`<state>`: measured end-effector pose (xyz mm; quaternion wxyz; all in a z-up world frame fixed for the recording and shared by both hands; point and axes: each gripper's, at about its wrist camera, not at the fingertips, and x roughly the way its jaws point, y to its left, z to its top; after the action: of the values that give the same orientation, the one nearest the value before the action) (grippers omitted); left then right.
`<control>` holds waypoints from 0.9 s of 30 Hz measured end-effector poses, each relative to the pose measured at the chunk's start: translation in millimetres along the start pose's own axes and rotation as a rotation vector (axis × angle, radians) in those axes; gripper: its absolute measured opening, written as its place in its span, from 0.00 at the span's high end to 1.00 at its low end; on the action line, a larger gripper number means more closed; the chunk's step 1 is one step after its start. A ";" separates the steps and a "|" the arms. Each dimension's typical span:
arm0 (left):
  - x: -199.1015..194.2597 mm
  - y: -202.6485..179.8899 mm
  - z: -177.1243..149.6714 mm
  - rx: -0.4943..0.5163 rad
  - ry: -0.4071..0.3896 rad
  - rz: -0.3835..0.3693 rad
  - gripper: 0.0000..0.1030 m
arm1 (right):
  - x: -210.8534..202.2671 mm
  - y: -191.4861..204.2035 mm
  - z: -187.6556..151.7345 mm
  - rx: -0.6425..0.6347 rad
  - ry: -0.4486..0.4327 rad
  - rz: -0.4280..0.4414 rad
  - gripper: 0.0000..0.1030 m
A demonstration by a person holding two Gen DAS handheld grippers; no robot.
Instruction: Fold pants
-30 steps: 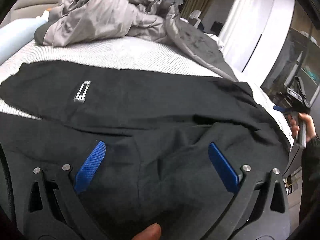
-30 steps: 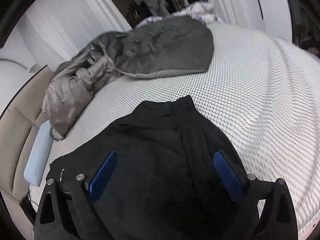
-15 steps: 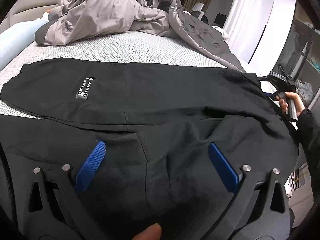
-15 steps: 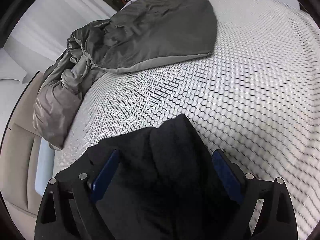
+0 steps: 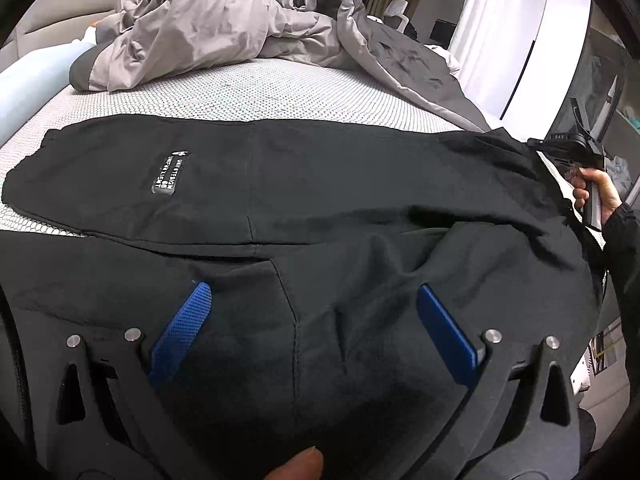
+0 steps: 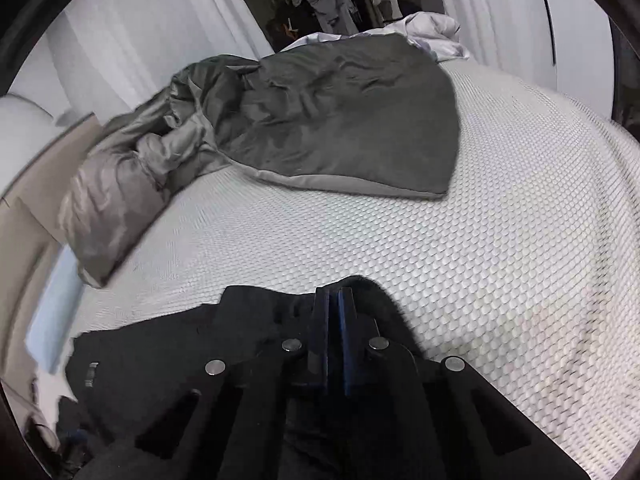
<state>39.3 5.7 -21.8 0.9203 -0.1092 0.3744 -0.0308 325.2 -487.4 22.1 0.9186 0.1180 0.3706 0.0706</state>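
Black pants (image 5: 320,184) with a white-lettered patch (image 5: 168,172) lie spread across the white bed. My left gripper (image 5: 312,300) is open, its blue pads (image 5: 188,320) wide apart over the near part of the pants. My right gripper (image 6: 334,300) is shut on the edge of the pants (image 6: 248,320) at the bed's right side. In the left wrist view the right gripper's handle and the hand on it (image 5: 592,192) show at the pants' far right end.
A crumpled grey duvet (image 5: 224,24) lies at the far side of the bed, also seen in the right wrist view (image 6: 320,120). A light blue pillow (image 5: 32,80) is at the left. White honeycomb bed cover (image 6: 480,260) extends right. Curtains and a wardrobe stand behind.
My right gripper has closed on the pants' edge; it was open half a second ago. My left gripper stays open and has shifted little.
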 end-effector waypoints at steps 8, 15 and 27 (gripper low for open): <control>2.6 -3.0 -1.1 0.014 0.009 0.017 0.01 | 17.4 -21.8 -12.2 0.042 0.133 0.001 0.87; 2.2 -1.3 -2.0 0.012 0.013 0.015 0.01 | 35.0 -27.0 -23.8 0.061 0.217 0.087 0.64; 3.1 8.4 1.4 -0.013 0.004 0.066 0.01 | 4.0 -18.1 15.5 0.040 -0.043 -0.216 0.82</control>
<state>42.3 13.8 -24.9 0.9193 -0.1028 0.3799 0.0021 339.6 -506.5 25.3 0.9261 0.0973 0.3626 -0.0388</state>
